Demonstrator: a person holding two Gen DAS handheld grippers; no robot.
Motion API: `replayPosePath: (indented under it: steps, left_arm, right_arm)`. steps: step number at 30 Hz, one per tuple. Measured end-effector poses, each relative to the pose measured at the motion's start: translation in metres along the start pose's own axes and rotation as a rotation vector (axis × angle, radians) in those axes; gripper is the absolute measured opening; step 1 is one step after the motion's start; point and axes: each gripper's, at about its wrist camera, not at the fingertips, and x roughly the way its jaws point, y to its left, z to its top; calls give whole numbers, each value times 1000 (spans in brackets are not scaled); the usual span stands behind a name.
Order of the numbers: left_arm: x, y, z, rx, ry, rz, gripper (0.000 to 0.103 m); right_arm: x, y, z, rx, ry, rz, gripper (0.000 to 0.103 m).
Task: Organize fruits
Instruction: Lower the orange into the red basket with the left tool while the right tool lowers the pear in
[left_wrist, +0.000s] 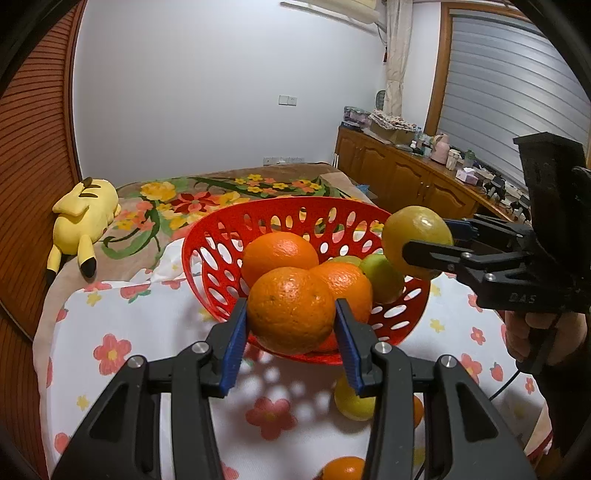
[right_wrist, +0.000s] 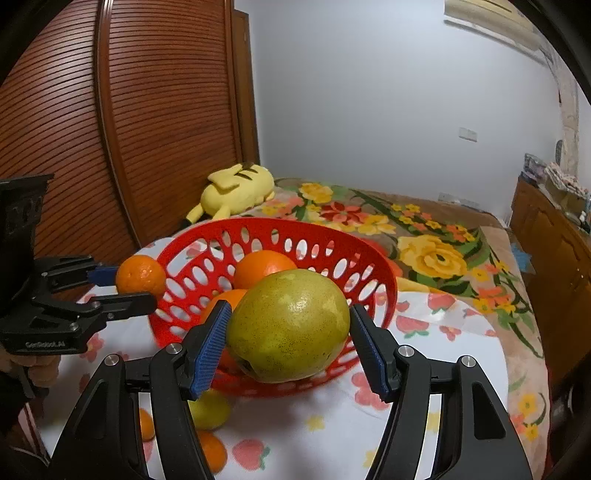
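Observation:
My left gripper (left_wrist: 291, 325) is shut on an orange (left_wrist: 291, 309) and holds it above the near rim of the red perforated basket (left_wrist: 221, 236). My right gripper (right_wrist: 288, 332) is shut on a yellow-green citrus fruit (right_wrist: 290, 325) and holds it over the basket's (right_wrist: 258, 229) near rim. In the left wrist view the right gripper (left_wrist: 436, 240) with its fruit (left_wrist: 415, 230) hangs at the basket's right rim. In the right wrist view the left gripper (right_wrist: 125, 286) with its orange (right_wrist: 141, 275) is at the basket's left rim. Oranges (left_wrist: 279, 253) and a green fruit (left_wrist: 382, 273) lie inside.
Loose fruit lies on the flowered white cloth (left_wrist: 147, 332) in front of the basket: a yellow one (left_wrist: 351, 402) and an orange (left_wrist: 343, 469). A yellow plush toy (left_wrist: 85, 214) lies at the back left by a wooden louvred door (right_wrist: 110, 110). A wooden cabinet (left_wrist: 406, 170) stands at the right.

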Motion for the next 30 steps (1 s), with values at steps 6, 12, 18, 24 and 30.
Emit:
replayPosePath:
  steps: [6, 12, 18, 24, 30]
  left_arm:
    - [10, 5, 5, -12, 7, -3, 44]
    - [17, 6, 7, -9, 22, -4, 44]
    - [23, 7, 7, -6, 35, -1, 44]
    - [24, 8, 8, -7, 36, -1, 44]
    - [25, 8, 8, -5, 38, 0, 44]
  right_arm:
    - [18, -4, 4, -8, 18, 8, 67]
    - [31, -8, 10, -7, 23, 22, 67]
    - [40, -8, 13, -14, 23, 25, 67]
    - [42, -7, 15, -10, 24, 29, 67]
    - [43, -7, 16, 1, 16, 29, 68]
